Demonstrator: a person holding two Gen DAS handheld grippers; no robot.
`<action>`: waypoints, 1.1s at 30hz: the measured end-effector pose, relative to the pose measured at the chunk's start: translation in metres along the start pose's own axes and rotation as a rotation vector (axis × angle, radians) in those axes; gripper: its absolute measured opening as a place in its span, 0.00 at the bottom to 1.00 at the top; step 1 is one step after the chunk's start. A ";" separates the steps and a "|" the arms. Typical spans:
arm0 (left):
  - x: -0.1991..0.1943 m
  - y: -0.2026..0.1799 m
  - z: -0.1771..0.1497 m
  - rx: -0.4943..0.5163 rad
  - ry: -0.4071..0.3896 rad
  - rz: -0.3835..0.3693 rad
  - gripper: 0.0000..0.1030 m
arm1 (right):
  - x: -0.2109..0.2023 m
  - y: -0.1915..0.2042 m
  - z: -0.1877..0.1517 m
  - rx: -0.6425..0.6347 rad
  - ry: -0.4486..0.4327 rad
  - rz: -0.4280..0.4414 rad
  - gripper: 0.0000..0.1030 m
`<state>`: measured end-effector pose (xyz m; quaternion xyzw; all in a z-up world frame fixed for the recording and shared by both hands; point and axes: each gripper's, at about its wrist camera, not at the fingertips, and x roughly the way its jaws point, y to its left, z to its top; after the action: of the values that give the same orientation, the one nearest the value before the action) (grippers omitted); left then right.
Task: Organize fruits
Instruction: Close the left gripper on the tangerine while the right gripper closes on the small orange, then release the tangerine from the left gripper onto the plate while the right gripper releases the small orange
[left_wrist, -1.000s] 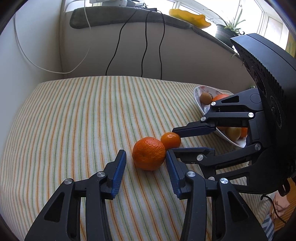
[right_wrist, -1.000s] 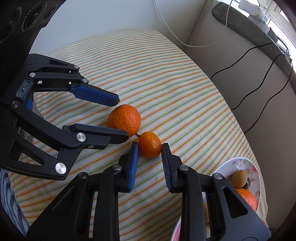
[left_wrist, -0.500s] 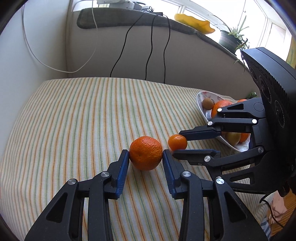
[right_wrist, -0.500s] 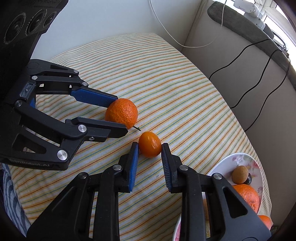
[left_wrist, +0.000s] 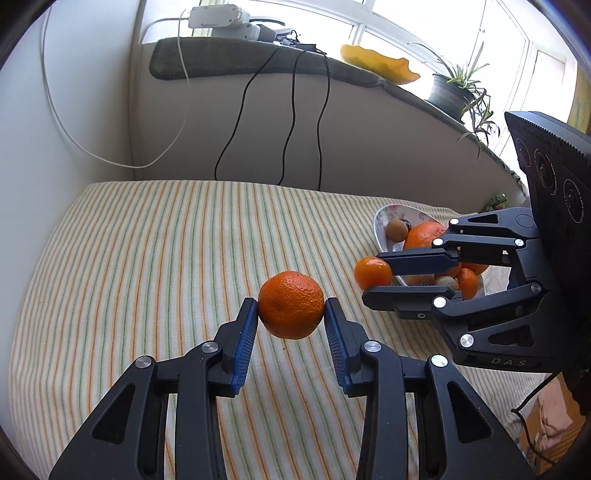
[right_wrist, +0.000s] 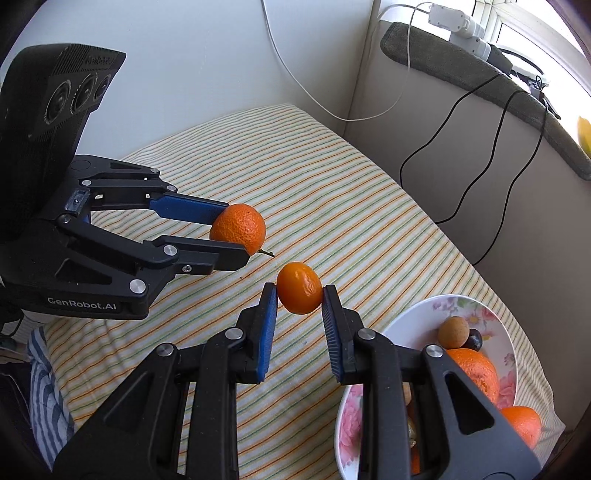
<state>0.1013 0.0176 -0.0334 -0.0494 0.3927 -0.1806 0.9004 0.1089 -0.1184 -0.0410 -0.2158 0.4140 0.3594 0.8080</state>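
Note:
My left gripper (left_wrist: 291, 308) is shut on a large rough-skinned orange (left_wrist: 291, 305), held just above the striped cloth (left_wrist: 147, 266). In the right wrist view the same large orange (right_wrist: 239, 227) sits between the left gripper's (right_wrist: 236, 232) blue pads. My right gripper (right_wrist: 300, 291) is shut on a small smooth orange (right_wrist: 299, 288), lifted off the cloth. From the left wrist view the small orange (left_wrist: 372, 272) hangs in the right gripper (left_wrist: 373, 273) in front of the floral bowl (left_wrist: 382, 218). The floral bowl (right_wrist: 417, 314) holds several fruits, among them oranges and a small brown one.
The striped cloth (right_wrist: 332, 192) covers the whole surface and drops off at the near edge. A pale wall with black cables (left_wrist: 288, 122) and a white cable runs behind. A sill above carries a power strip (left_wrist: 218, 18), a yellow dish and a potted plant (left_wrist: 450, 92).
The left gripper closed on the large orange and raised it off the cloth. The right gripper lifted the small orange and moved it toward the bowl.

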 end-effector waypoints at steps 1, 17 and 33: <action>0.000 -0.003 0.001 0.004 -0.003 -0.005 0.34 | -0.004 -0.004 -0.001 0.013 -0.009 -0.001 0.25; 0.018 -0.055 0.019 0.068 -0.011 -0.093 0.34 | -0.061 -0.097 -0.032 0.240 -0.116 -0.081 0.25; 0.032 -0.089 0.037 0.125 -0.018 -0.093 0.34 | -0.072 -0.142 -0.060 0.373 -0.133 -0.097 0.25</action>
<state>0.1221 -0.0791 -0.0094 -0.0129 0.3696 -0.2459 0.8960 0.1578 -0.2784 -0.0079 -0.0581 0.4080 0.2506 0.8760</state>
